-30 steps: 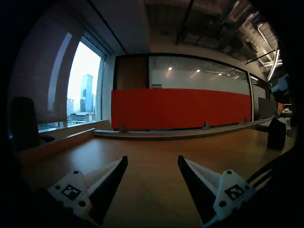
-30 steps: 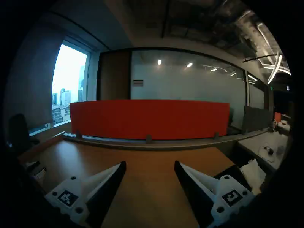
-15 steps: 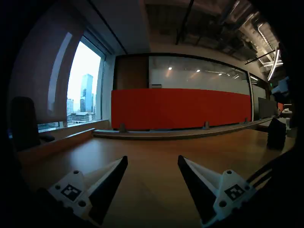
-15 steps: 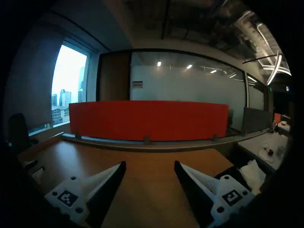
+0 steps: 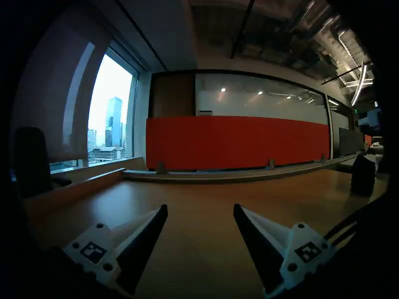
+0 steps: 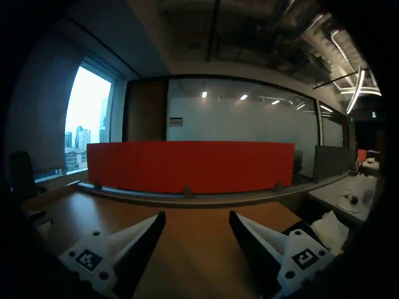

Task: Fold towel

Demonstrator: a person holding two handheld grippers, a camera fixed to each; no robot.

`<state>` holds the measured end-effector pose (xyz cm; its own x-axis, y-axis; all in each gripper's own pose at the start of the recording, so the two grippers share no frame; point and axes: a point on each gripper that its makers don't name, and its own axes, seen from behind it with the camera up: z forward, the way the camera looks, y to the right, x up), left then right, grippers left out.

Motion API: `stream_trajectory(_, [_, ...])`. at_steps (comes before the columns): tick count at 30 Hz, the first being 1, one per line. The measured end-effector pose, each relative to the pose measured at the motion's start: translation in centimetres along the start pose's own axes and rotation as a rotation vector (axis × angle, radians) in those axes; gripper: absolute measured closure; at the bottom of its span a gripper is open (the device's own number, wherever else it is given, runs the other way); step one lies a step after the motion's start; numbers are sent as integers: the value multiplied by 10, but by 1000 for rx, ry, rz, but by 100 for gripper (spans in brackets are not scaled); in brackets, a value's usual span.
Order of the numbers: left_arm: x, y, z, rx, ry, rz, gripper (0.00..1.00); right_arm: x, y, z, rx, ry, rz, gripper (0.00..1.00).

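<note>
1. Holding left gripper and right gripper wide apart, nothing in either, over the brown wooden desk top.
2. Towel: I can't place it; a white crumpled heap off the desk's right edge might be it.
3. Risks: grabbing the wrong thing there, or pinching only one layer. Coming in steep would dig my fingertips into the wood.

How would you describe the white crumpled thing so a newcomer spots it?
In the right gripper view, find the long red divider along the far edge of the wooden desk. Follow the desk to its right end; just past that corner lies the white crumpled thing, cloth or paper. Its neighbours are dark and flat; it is pale and rumpled.
</note>
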<state>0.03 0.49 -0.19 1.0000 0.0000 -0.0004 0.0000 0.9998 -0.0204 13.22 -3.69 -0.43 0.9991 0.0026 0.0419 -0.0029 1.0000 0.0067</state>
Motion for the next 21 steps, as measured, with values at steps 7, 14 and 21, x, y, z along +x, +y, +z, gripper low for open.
stream_trajectory(7, [0,1,0,0,0,0,2,-22,9,4,14,38,16,1])
stream_trajectory(14, [0,1,0,0,0,0,2,-55,21,8,-11,52,48,1])
stream_trajectory(21, [0,1,0,0,0,0,2,-87,24,9,-6,45,47,1])
